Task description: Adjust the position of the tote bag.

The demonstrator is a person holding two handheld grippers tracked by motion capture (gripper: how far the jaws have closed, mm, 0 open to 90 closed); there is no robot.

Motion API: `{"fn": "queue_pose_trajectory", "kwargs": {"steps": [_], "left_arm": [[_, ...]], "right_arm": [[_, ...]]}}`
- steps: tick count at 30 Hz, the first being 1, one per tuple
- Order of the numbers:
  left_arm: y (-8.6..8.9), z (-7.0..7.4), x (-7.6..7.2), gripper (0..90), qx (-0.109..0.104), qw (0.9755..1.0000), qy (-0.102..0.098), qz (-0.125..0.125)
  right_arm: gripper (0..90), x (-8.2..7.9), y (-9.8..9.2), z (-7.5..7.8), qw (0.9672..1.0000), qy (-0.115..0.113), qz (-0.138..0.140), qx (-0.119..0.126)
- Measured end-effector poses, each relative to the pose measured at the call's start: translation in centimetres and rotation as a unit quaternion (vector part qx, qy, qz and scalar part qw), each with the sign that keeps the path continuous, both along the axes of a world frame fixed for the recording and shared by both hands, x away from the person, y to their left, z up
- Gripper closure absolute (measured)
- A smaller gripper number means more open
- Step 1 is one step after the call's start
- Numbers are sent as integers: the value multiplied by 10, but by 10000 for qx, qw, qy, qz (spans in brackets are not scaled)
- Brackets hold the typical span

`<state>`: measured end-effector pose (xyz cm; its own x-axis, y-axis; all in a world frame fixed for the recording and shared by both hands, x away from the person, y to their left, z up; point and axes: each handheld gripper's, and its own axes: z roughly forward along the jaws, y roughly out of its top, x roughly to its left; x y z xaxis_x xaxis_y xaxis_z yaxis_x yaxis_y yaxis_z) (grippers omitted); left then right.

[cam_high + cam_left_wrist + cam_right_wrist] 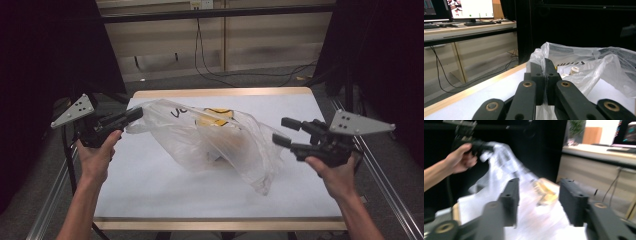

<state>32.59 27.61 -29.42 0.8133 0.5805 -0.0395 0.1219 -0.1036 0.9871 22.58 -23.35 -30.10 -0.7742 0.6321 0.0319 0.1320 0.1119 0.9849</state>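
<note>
A clear plastic bag [210,140] with yellow and black print lies across the white table [150,190], holding several small items. My left gripper [136,114] is shut on the bag's left edge and lifts it a little; in the left gripper view the closed jaws pinch the plastic bag [584,67] at its rim, and small pale items [574,70] show inside. My right gripper [286,131] stands open just right of the bag, nothing between its fingers. In the blurred right gripper view the bag [529,202] lies ahead of the open jaws, with the left gripper [484,147] holding it far off.
The table has a wooden rim [220,92] and metal rails [55,195] along both sides. Dark curtains [45,60] hang left and right. Cables [235,75] trail on the floor behind. A desk with monitors [471,10] stands farther off.
</note>
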Motion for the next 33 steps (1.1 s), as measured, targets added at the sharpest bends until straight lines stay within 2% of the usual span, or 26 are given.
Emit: {"fn": "queue_pose_trajectory", "kwargs": {"steps": [2, 3, 4, 6, 11, 14, 15, 16, 17, 18, 19, 20, 21, 22, 23, 24, 25, 26, 28, 31, 32, 33], "left_arm": [[0, 0, -1, 892, 8, 10000, -2, -13], [-1, 0, -2, 893, 5, 10000, 5, 6], [-1, 0, -2, 892, 5, 10000, 5, 6], [-1, 0, -3, 893, 8, 10000, -7, -13], [-3, -3, -3, 892, 10, 10000, -31, -59], [-2, -5, -3, 892, -30, 10000, -16, -61], [-1, -6, -3, 892, -21, 10000, -10, -44], [0, -7, -3, 892, -40, 10000, 3, -57], [0, -7, -4, 892, -36, 10000, -16, -45], [1, -7, -5, 892, -15, 10000, -16, -62], [1, -7, -6, 892, -34, 10000, -30, -56], [2, -7, -6, 892, -41, 10000, -36, -60], [2, -7, -7, 892, -44, 10000, -46, -34], [4, -8, -7, 892, -22, 10000, -47, -43], [5, -9, -7, 892, -17, 10000, -17, -75], [5, -9, -7, 891, -17, 10000, -17, -75], [5, -10, -7, 891, -50, 10000, 0, -45], [7, -11, -6, 891, -19, 10000, -32, -51], [8, -11, -6, 891, -16, 10000, -35, -39], [8, -10, -5, 892, -31, 10000, -39, -36], [8, -10, -5, 892, -8, 10000, -33, -61], [6, -10, -5, 892, -35, 10000, -55, -25]], "right_arm": [[342, -3, 3, -3, 10000, 48, -14, -27], [260, -10, 9, -9, 9999, 133, -23, -98], [260, -10, 9, -9, 9999, 133, -23, -98], [181, -15, 19, -19, 9994, 201, -82, -274], [178, -9, 30, -32, 9981, 390, 39, -479], [232, -2, 36, -42, 9966, 514, 82, -642], [281, 6, 40, -51, 9952, 589, 53, -774], [281, 6, 40, -51, 9952, 589, 53, -774], [314, 17, 43, -59, 9941, 667, 30, -856], [314, 17, 43, -59, 9941, 667, 30, -856], [460, 27, 43, -66, 9939, 728, 30, -827], [460, 27, 43, -66, 9939, 728, 30, -827], [588, 34, 41, -70, 9942, 797, 40, -716], [588, 34, 41, -70, 9942, 797, 40, -716], [735, 38, 38, -71, 9953, 770, 77, -575], [735, 38, 38, -71, 9953, 770, 77, -575], [805, 38, 36, -70, 9959, 740, 83, -523], [883, 37, 31, -64, 9971, 614, 83, -431], [893, 37, 28, -60, 9976, 579, 87, -377], [900, 35, 20, -43, 9989, 385, 52, -270], [900, 36, 13, -30, 9995, 229, 8, -213], [900, 36, 13, -30, 9995, 229, 8, -213]]}}
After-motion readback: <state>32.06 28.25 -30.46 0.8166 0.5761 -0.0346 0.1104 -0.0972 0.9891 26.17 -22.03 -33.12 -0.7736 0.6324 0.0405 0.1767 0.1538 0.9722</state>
